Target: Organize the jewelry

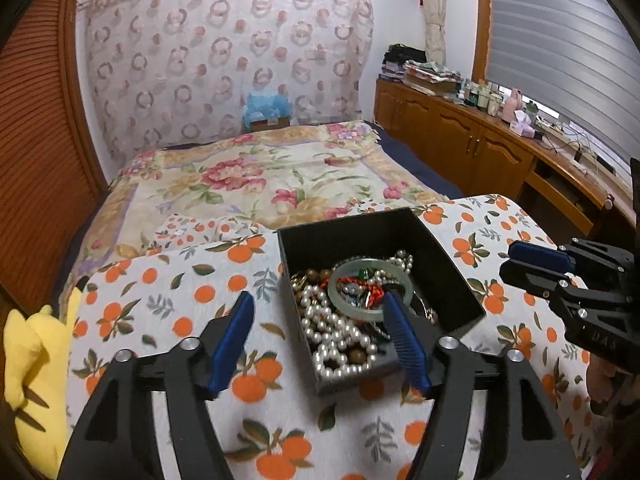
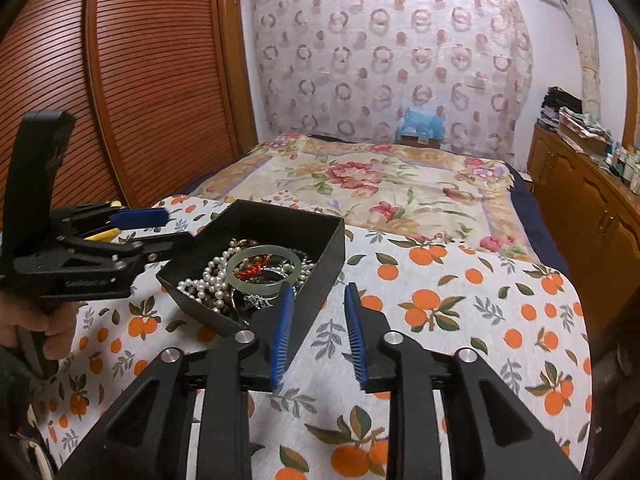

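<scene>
A black open box point(image 1: 348, 220) sits on an orange-print cloth point(image 1: 180, 292) and holds tangled jewelry: a pale green jade bangle point(image 1: 349, 309) on top, a pearl necklace point(image 1: 328, 332), a red cord and brown beads. My left gripper point(image 1: 318, 298) is open and straddles the box's near-left wall, with its right finger above the jewelry and its left finger outside. In the right wrist view the box point(image 2: 280, 212), bangle point(image 2: 256, 287) and pearls point(image 2: 204, 280) lie to the left. My right gripper point(image 2: 319, 286) is open around the box's right wall, and cloth shows beside its outer finger.
The cloth point(image 2: 440, 300) covers a raised surface at the foot of a floral bed point(image 1: 280, 172). A yellow plush toy point(image 1: 28, 360) lies at the left edge. A wooden cabinet point(image 1: 460, 140) with bottles runs along the right, and a slatted wardrobe point(image 2: 140, 100) along the left.
</scene>
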`<state>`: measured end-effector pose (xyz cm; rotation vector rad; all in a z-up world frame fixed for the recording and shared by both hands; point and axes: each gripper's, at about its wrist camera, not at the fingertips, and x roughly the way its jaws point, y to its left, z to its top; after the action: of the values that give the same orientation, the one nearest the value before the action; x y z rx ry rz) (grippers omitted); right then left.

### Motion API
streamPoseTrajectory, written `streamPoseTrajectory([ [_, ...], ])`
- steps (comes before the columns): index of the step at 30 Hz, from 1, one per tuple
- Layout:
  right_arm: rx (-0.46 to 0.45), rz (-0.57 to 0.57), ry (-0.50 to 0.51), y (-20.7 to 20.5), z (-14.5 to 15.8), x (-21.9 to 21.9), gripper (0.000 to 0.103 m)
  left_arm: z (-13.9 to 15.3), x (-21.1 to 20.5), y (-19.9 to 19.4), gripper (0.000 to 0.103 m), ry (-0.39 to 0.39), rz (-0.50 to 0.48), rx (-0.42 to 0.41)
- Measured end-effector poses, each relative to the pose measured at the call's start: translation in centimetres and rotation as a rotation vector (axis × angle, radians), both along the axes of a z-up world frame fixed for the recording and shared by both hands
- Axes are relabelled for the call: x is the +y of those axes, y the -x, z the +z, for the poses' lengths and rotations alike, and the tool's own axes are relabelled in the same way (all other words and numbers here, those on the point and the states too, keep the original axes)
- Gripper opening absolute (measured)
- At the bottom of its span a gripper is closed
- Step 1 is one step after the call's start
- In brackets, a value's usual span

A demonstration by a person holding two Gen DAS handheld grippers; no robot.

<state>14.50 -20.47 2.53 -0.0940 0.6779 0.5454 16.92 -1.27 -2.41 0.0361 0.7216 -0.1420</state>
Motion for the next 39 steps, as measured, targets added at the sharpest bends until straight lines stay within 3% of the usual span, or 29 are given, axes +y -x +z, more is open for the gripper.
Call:
streamPoseTrajectory([
  [5, -0.019, -0.045, -0.006, 1.3, 0.5, -0.6, 0.061, 0.5, 0.3, 2.0, 0.092, -0.007, 0.029, -0.025],
  [11, -0.045, -0.091, -0.006, 3.1, 0.8, -0.9, 0.093, 0.9, 0.9, 4.2, 0.095, 0.004, 0.068, -0.033],
  [14, -0.051, -0.109, -0.017, 4.0, 0.9, -1.2, 0.100, 1.0, 1.0, 5.3, 0.095, -0.002, 0.090, -0.035],
  [27, -0.134, -0.162, -0.059, 8.8, 3.2, -2.1, 0.100, 3.0, 0.9, 10.9, 0.095, 0.019, 0.140, -0.112],
  [39, -0.151, -0.183, -0.072, 9.3, 3.4, -1.9, 0.100, 3.6, 0.6, 11.9, 0.095, 0.018, 0.145, -0.140],
])
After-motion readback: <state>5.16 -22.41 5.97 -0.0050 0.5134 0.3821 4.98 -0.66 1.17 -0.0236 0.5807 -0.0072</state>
